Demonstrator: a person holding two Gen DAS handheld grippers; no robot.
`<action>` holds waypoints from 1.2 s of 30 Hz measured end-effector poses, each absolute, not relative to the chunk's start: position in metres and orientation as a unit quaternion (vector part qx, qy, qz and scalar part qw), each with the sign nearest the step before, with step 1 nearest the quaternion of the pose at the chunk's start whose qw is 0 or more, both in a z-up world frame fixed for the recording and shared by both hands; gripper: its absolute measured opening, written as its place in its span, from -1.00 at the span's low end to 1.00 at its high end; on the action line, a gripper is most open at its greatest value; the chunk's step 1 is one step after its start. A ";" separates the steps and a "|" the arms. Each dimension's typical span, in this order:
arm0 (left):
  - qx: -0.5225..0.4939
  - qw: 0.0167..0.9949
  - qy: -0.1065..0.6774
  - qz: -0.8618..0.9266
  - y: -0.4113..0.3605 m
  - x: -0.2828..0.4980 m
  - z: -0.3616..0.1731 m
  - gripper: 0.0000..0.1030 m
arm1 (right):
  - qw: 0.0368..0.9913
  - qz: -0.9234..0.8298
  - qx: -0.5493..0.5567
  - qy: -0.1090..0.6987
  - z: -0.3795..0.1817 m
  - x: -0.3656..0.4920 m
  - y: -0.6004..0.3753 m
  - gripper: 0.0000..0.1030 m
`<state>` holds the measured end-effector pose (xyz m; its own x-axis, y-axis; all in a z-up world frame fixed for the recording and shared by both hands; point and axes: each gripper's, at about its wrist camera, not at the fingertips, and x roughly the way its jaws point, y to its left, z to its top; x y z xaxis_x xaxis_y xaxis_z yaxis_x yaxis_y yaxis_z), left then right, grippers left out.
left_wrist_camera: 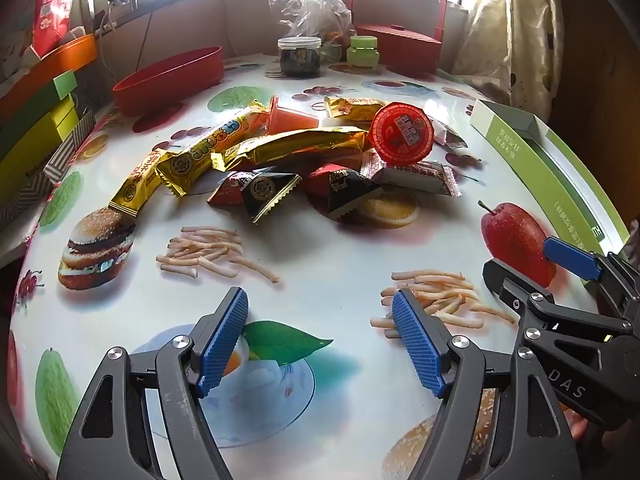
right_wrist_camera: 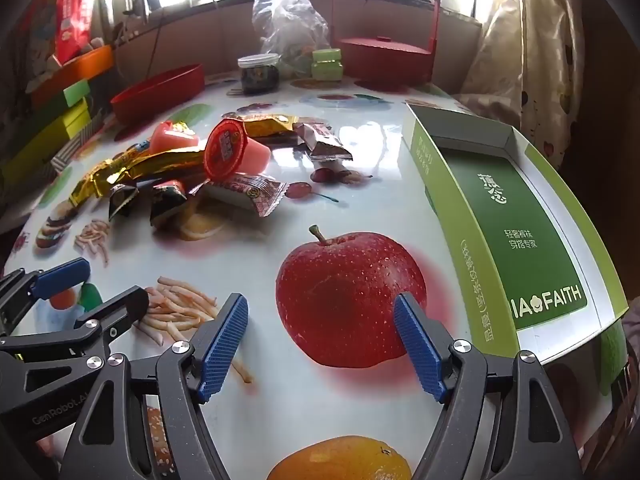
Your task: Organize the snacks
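At the far left edge of the table (left_wrist_camera: 340, 248), which wears a glossy cloth printed with burgers, fries and fruit, stacked green and yellow boxes (left_wrist_camera: 36, 128) lean against the wall, with a shallow red oval tray (left_wrist_camera: 168, 80) just beside them. Toward the middle lies the heap of snacks: a long yellow wrapped bar (left_wrist_camera: 192, 160) at its left end, a gold foil bar (left_wrist_camera: 296, 146) lying across the centre, two small black-and-red triangular packets (left_wrist_camera: 260, 190) in front of it, and a red-lidded jelly cup (left_wrist_camera: 402, 131) tipped on its side against the right of the pile, resting over a white-and-red wrapped candy (left_wrist_camera: 416, 178). Behind the heap, at the back of the table, stand a clear jar with dark contents (left_wrist_camera: 300, 56), a crumpled clear plastic bag (left_wrist_camera: 308, 4), a small green jar (left_wrist_camera: 362, 51) and a red basket with a tall handle (left_wrist_camera: 400, 40). The left gripper (left_wrist_camera: 320, 344) hangs over the bare cloth in front of the pile, its blue pads spread wide and nothing between them. To its right the right gripper (right_wrist_camera: 320, 344) hovers above the printed red apple, likewise spread wide and empty. Furthest right, along the table's edge, lies an open green and white cardboard box (right_wrist_camera: 532, 216), empty inside, well apart from the snack heap.
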<state>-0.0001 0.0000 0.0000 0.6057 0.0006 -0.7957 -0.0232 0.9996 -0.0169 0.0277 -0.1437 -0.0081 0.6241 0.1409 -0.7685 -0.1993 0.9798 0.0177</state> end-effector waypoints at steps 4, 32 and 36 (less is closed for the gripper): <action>-0.013 0.897 0.442 0.008 0.000 0.000 0.000 0.46 | 0.902 0.095 -0.034 0.420 -0.010 0.025 -0.144 0.47; -0.015 0.900 0.435 0.010 0.002 -0.001 0.003 0.46 | 0.910 0.094 -0.033 0.403 -0.006 0.022 -0.145 0.47; -0.015 0.900 0.435 0.010 0.002 -0.002 0.003 0.46 | 0.910 0.094 -0.033 0.403 -0.006 0.022 -0.145 0.47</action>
<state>-0.0016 0.0019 0.0028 0.6216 0.0054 -0.7833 -0.0308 0.9994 -0.0175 0.0224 -0.1449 -0.0061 0.6578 0.1450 -0.7391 -0.1983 0.9800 0.0157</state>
